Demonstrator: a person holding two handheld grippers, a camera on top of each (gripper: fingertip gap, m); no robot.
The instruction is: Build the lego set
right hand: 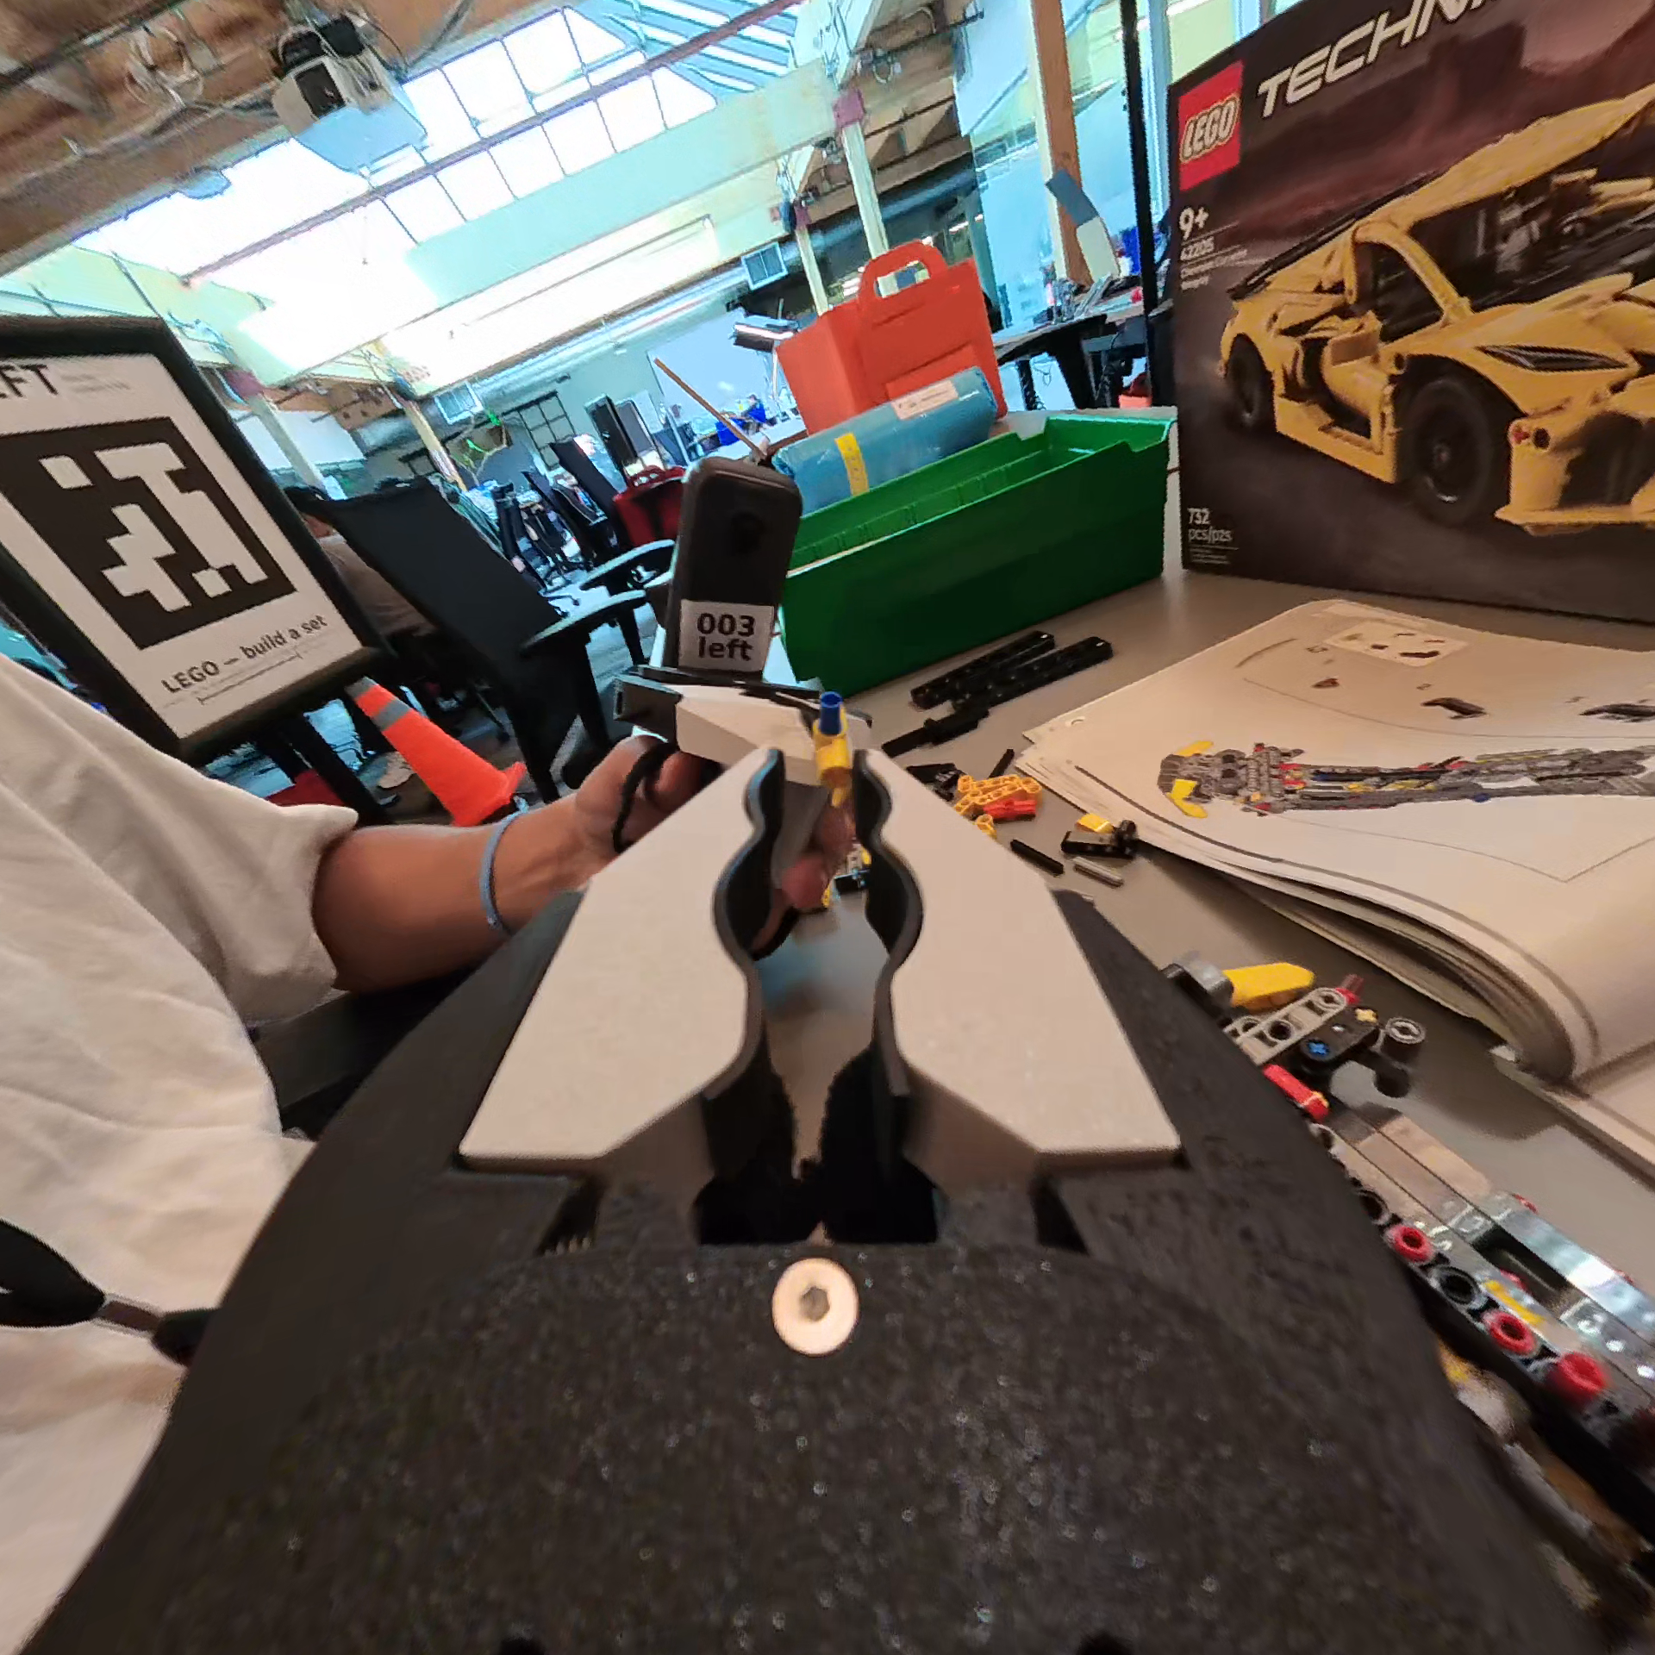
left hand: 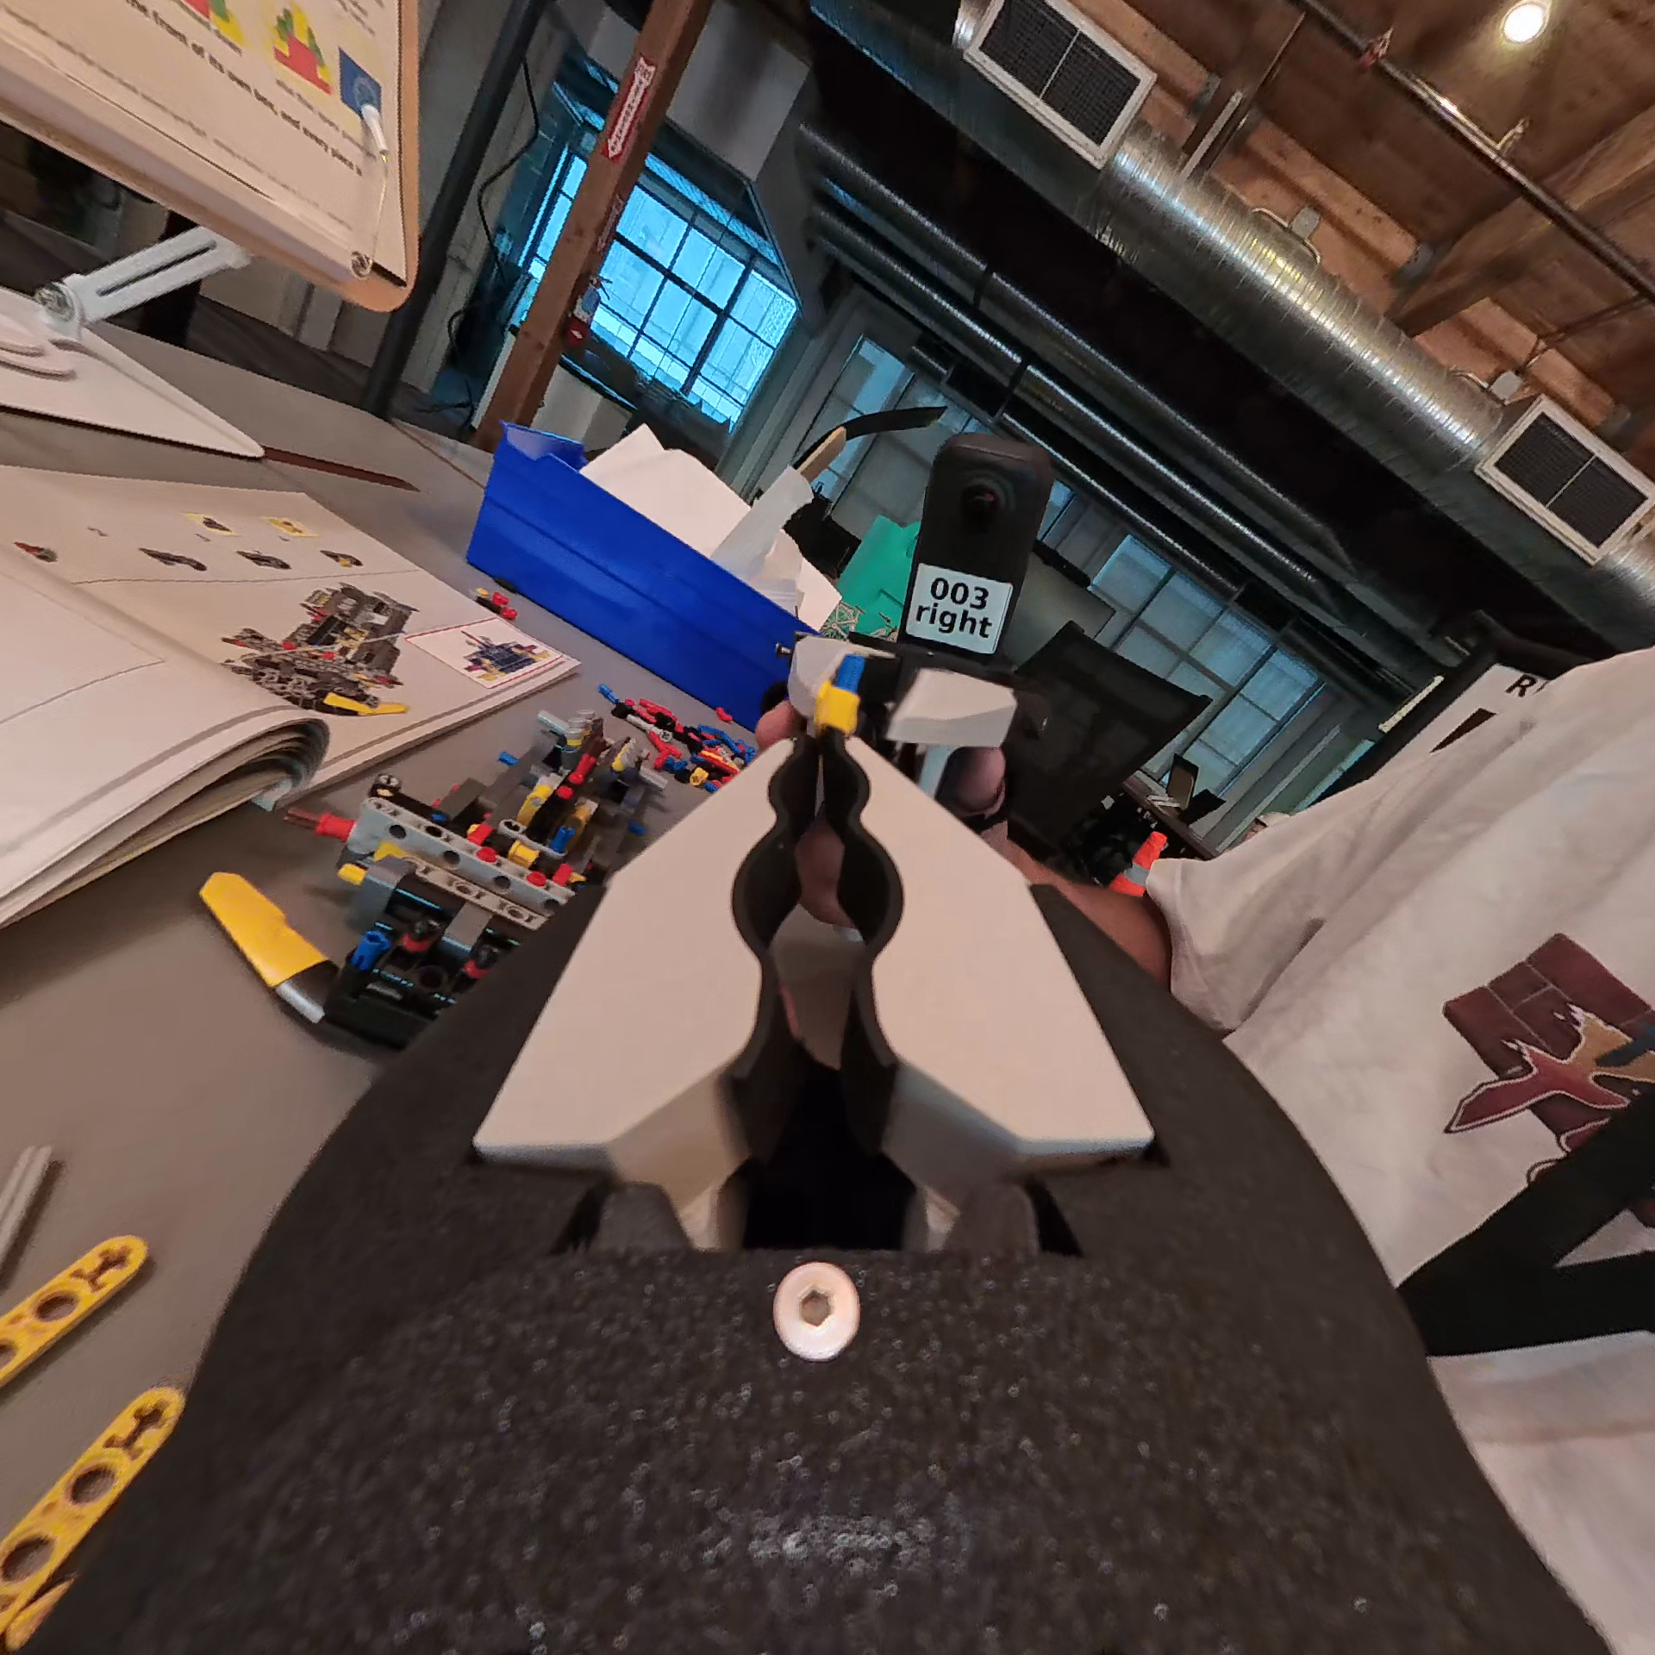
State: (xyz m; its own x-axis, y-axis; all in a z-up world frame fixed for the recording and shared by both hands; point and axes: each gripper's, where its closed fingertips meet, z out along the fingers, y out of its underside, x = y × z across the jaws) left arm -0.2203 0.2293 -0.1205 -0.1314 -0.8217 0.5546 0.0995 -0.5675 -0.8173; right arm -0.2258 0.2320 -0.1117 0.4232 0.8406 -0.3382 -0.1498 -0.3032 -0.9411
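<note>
Small yellow-and-blue piece held aloft between both hand-held grippers, above the counter.

The left hand-held gripper is closed on the yellow piece; the right hand-held gripper seems slightly parted beside it, so the blue pin should be pressed straight along its axis.

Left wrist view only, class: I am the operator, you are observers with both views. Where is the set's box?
Observer: The box stands upright behind the open booklet.
Operator: Is there any bin besides my blue bin?
Observer: Yes, a green bin sits left of the box.
Operator: Are there loose parts near it?
Observer: Long black beams lie just in front of the green bin.
</note>
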